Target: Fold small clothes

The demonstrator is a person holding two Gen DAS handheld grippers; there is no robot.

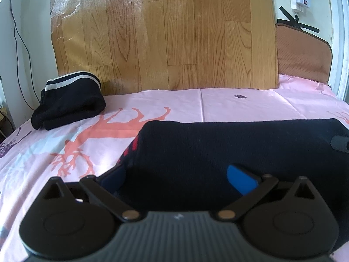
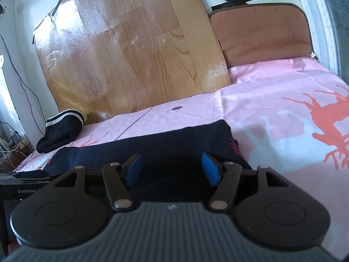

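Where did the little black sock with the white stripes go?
The striped black sock bundle lies folded at the far left of the pink bedsheet, against the wooden board, beyond the dark garment.

Right gripper (image 2: 171, 169): blue pads apart, over dark navy garment (image 2: 139, 146) with red pattern at its right end, lying flat on pink sheet (image 2: 272, 109). Folded black garment, white-striped (image 2: 62, 128): far left on the sheet. Wood-grain board (image 2: 130, 50), brown cushion (image 2: 264, 35): upright behind.

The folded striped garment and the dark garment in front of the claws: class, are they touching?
Apart. The left wrist view shows pink sheet between the folded striped garment and the dark garment.
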